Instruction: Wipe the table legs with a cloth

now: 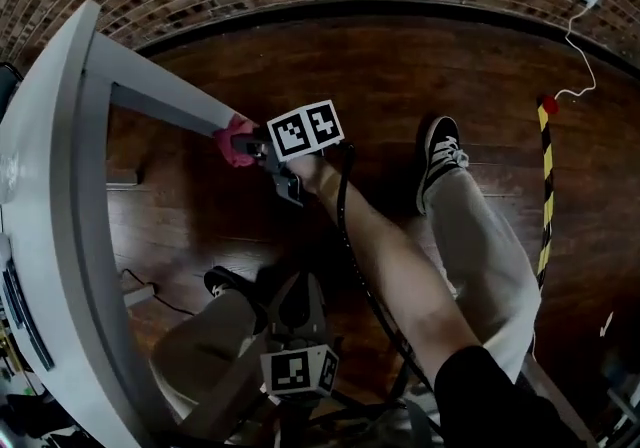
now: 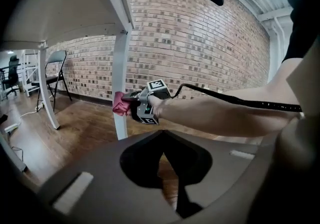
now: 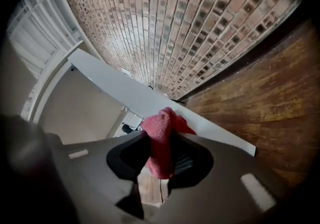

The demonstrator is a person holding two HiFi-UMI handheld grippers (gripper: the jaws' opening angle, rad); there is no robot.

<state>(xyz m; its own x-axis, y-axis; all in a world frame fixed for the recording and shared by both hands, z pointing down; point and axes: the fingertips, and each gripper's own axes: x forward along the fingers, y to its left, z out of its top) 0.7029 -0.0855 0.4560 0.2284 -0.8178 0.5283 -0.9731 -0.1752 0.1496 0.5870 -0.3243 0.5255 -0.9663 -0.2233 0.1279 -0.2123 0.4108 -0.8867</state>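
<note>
Cloth (image 3: 160,143) sits clamped in the right claw (image 1: 248,148), pressed on the white table leg (image 1: 160,96) at ten o'clock so it can rub dirt off; the left claw (image 2: 162,140) hangs low, pinched together, empty.

Office-like room: brick wall (image 2: 200,43), wood floor (image 1: 400,76), white tables (image 1: 50,196), folding chair (image 2: 54,65).

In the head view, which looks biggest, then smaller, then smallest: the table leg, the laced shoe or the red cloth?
Largest to smallest:
1. table leg
2. shoe
3. cloth
The cloth is partly hidden in the gripper.
</note>
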